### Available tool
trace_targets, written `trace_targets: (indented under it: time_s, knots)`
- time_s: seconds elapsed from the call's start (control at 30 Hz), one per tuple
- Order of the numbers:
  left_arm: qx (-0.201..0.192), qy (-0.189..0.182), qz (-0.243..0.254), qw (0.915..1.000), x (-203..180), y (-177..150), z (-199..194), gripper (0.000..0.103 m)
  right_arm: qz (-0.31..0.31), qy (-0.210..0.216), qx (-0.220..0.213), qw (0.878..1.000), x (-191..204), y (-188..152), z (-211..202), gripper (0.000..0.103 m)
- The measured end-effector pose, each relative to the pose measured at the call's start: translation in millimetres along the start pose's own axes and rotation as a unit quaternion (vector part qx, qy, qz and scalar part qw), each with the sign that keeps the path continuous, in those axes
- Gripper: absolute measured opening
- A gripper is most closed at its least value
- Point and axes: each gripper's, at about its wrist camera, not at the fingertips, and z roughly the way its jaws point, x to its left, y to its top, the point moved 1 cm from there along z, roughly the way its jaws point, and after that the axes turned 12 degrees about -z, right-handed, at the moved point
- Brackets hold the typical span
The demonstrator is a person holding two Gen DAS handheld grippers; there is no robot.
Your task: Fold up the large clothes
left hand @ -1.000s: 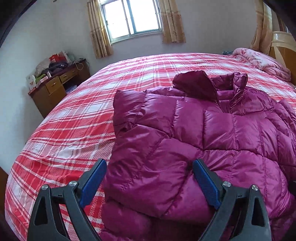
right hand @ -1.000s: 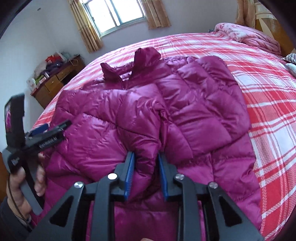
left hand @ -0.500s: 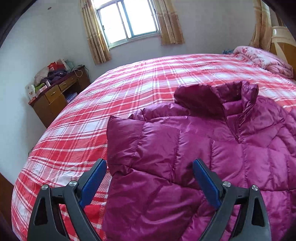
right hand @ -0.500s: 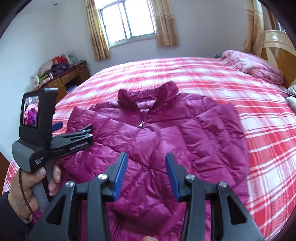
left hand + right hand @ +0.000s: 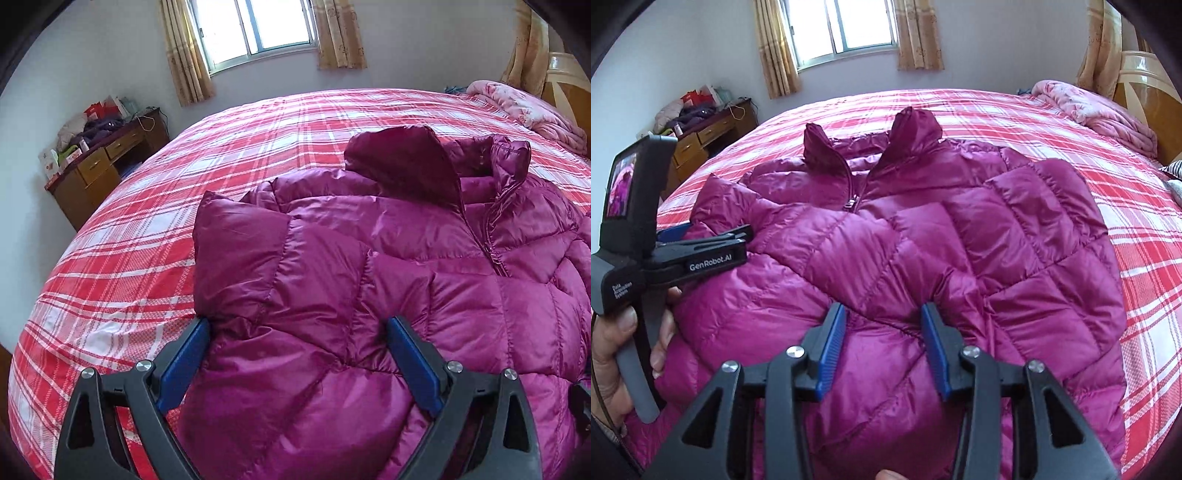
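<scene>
Magenta quilted jacket (image 5: 923, 258) lies face up across the red plaid bed (image 5: 1145, 258), its collar pointing toward the window (image 5: 849, 26) and its zipper closed partway up the chest. Both sleeves are folded in over the front. The right claw (image 5: 882, 332) hovers low over the jacket's lower front with its blue pads apart; its jaws have just been opening, and only puffy fabric lies beneath the gap, not pinched. The left claw (image 5: 297, 343) stands wide open over the jacket's folded shoulder edge, gripping nothing. In the right wrist view a hand (image 5: 613, 350) grips the left claw's handle at the left edge. A wooden dresser (image 5: 96, 173) stands by the wall, and a pink quilt (image 5: 528, 110) is bunched by the headboard.
</scene>
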Motion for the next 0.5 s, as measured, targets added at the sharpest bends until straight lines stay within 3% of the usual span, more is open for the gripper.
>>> trace_targets:
  time_s: [0.5]
  knots:
    - [0.062,-0.033,-0.043,0.9966,12.4,-0.2,20.6,0.102,-0.032,-0.041,0.017,0.999,14.3,-0.4,6.8,0.046]
